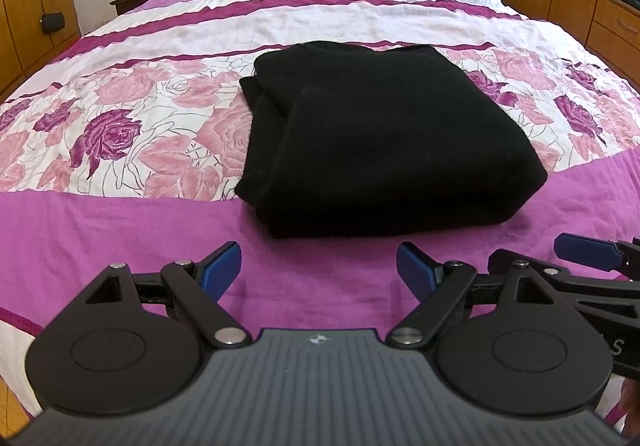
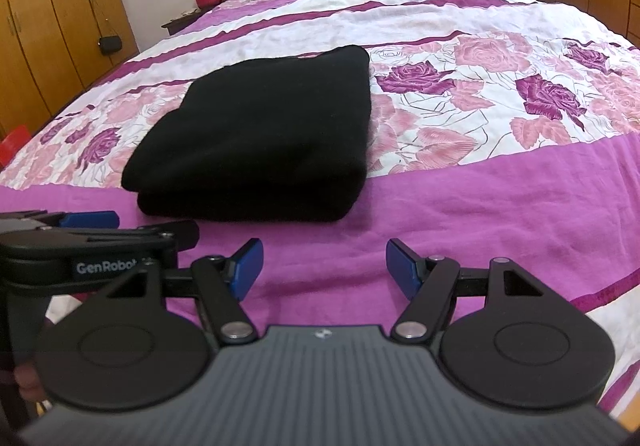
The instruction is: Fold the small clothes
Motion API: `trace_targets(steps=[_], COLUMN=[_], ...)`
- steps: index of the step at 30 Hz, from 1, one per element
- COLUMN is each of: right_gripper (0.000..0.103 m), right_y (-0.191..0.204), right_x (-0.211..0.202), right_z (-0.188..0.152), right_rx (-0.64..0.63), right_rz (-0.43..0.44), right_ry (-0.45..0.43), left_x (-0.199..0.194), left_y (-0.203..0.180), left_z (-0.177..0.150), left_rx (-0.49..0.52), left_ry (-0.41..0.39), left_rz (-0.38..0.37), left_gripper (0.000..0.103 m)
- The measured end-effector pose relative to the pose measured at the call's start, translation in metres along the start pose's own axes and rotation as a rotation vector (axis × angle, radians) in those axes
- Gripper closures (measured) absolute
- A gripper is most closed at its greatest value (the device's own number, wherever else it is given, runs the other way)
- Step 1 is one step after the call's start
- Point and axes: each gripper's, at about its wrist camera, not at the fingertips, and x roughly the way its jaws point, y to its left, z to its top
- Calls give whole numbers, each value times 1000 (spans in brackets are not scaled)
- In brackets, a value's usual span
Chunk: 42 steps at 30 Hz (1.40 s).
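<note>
Left wrist view: folded black garment (image 1: 380, 138) rests on bedspread (image 1: 120, 230); both grippers, left (image 1: 319, 266) and right (image 2: 324, 264), hang released, empty; folding looks finished, retreat next.

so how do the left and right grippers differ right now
The left gripper has its blue pads set wider apart than the right gripper. The folded black garment lies straight ahead of the left gripper, but ahead and to the left of the right gripper. Both are open, empty, and held short of the garment above the purple bedspread.
</note>
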Motion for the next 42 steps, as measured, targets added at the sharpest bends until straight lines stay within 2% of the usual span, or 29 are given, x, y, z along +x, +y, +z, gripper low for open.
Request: trace_targets(steps=[42], right_gripper=[33], right_y=[-2], right_x=[-2], right_z=[-3], right_rx=[7], right_rz=[3], right_ry=[-7], left_x=[5], left_y=[-2], left_z=[-4], left_rx=[5], left_ry=[27], left_rz=[-3], left_gripper=[15])
